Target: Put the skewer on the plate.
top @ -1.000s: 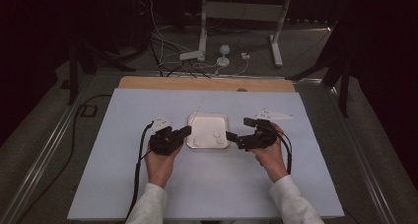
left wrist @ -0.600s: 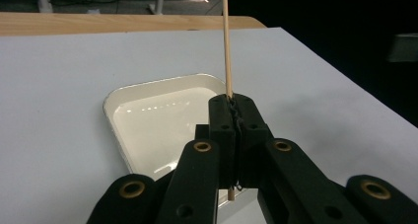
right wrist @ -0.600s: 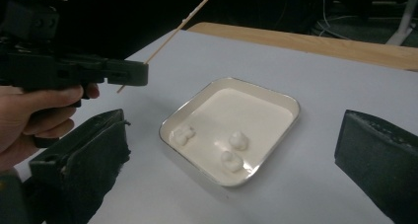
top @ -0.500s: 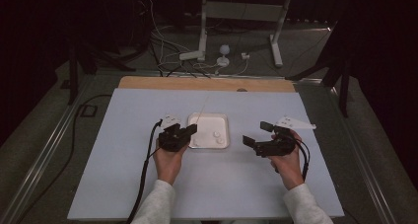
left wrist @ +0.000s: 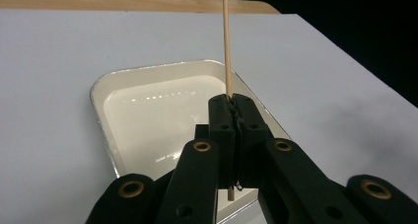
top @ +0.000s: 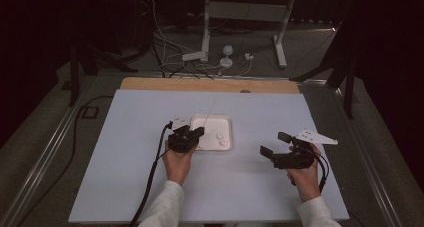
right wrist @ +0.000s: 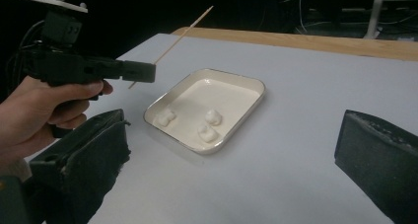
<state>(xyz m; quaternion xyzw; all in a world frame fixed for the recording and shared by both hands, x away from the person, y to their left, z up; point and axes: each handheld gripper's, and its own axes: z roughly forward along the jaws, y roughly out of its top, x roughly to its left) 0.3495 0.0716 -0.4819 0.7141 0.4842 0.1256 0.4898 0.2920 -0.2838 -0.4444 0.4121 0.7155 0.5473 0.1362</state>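
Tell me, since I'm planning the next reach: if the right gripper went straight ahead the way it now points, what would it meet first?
Probably the white tray holding three marshmallow-like pieces. The right gripper stands open, with bare table between it and the tray. Depth is hard to judge, so it might touch the table first.

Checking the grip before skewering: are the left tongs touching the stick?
Touching. In the left gripper view the left tongs are shut on the stick, which runs between both pads.
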